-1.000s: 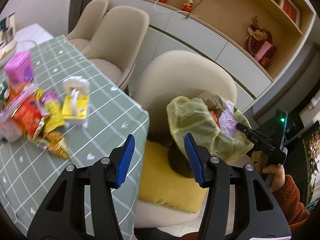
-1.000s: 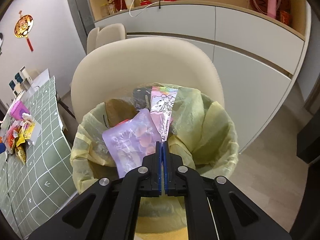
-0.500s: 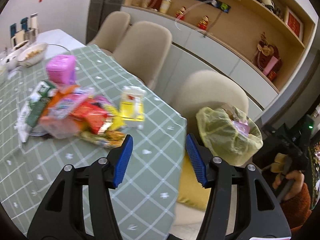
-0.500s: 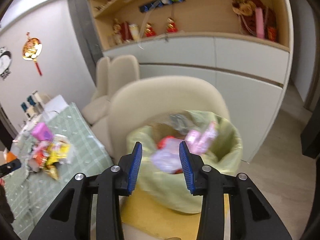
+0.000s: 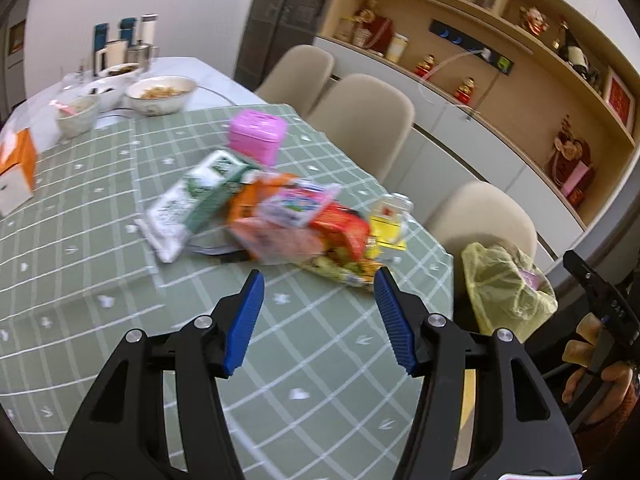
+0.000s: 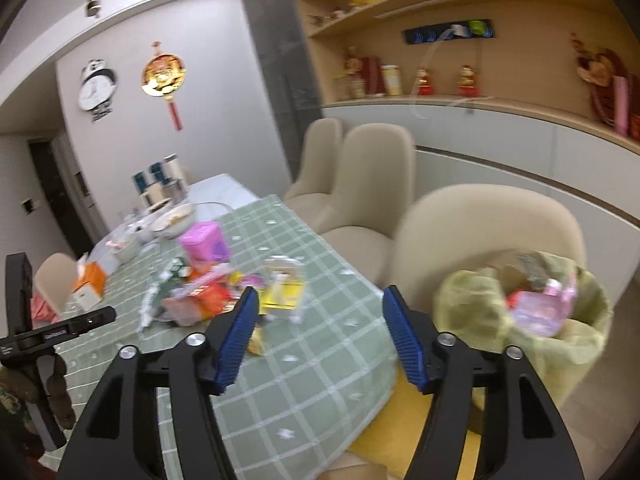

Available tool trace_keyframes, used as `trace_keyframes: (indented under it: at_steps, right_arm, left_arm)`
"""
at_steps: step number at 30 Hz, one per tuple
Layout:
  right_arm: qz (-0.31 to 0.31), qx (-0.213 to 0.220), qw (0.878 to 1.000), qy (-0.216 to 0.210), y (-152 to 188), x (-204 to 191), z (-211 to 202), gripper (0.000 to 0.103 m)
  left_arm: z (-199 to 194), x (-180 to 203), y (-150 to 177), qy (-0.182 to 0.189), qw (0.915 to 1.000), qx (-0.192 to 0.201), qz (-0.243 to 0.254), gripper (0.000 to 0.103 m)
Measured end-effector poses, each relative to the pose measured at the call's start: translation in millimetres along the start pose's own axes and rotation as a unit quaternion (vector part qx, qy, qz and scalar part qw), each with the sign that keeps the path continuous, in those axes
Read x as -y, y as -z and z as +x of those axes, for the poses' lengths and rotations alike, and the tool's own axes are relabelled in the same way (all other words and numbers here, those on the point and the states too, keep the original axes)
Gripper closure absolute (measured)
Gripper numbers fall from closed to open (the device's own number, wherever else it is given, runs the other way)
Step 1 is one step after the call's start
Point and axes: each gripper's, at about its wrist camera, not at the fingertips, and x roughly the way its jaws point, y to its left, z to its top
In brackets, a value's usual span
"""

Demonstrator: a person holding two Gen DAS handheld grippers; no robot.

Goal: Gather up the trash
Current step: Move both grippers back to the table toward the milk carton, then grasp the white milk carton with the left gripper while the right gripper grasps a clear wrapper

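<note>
Blurred wrapper pile [image 5: 280, 220] just beyond empty left gripper [image 5: 318, 312], apparently untouched.

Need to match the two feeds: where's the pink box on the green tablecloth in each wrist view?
Left wrist: pink box upper centre, behind the wrapper pile.
Right wrist: pink box left of centre, above the left blue pad.
Shared landmark: the yellow-lined trash bin, at right in both.

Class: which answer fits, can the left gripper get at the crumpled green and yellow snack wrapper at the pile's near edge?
Probably yes: the left gripper is empty and only bare green checked tablecloth lies between its tips and the snack wrapper.
</note>
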Motion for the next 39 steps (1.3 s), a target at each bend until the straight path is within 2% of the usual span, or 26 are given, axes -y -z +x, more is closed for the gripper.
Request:
trace_keyframes:
  at_steps: [3,8,12,17,22,25,29,33,39]
  right_arm:
    - [-0.015,0.004,1.000,-0.008,0.4,-27.7,6.3,0.035]
    - [-0.038,-0.020,0.999,-0.009,4.8,-67.7,24.6,0.035]
    - [-0.047,-0.044,0.998,-0.008,11.3,-87.2,36.3,0.035]
    - [-0.055,-0.072,0.996,-0.001,27.6,-103.5,50.8,0.035]
    - [-0.066,-0.095,0.993,-0.004,41.0,-111.0,61.2,0.035]
    - [-0.065,-0.105,0.992,-0.004,43.6,-110.1,68.2,0.035]
    - [-0.068,-0.112,0.991,-0.002,47.8,-106.7,80.6,0.035]
    - [-0.065,-0.111,0.992,0.015,58.5,-101.8,90.7,0.035]
    - [-0.027,-0.124,0.992,0.005,68.8,-83.2,108.6,0.035]
  left_arm:
    - [-16.4,-25.9,0.2,-0.015,0.9998,0.011,0.001,0.047]
    - [-34.1,-74.6,2.3,-0.036,0.9991,0.022,-0.004,0.044]
    - [-39.2,-105.4,0.2,-0.033,0.9991,0.026,0.006,0.043]
    - [-24.0,-131.4,-8.1,-0.012,0.9996,0.018,0.017,0.043]
    - [11.1,-140.6,-27.7,0.027,0.9990,0.008,0.035,0.043]
    - [43.1,-137.2,-45.1,0.049,0.9966,-0.008,0.066,0.040]
    - [87.5,-134.0,-69.1,0.031,0.9947,-0.028,0.094,0.040]
    - [131.4,-127.8,-85.7,0.007,0.9889,-0.057,0.137,0.040]
    - [173.8,-130.7,-92.6,-0.020,0.9857,-0.096,0.137,0.040]
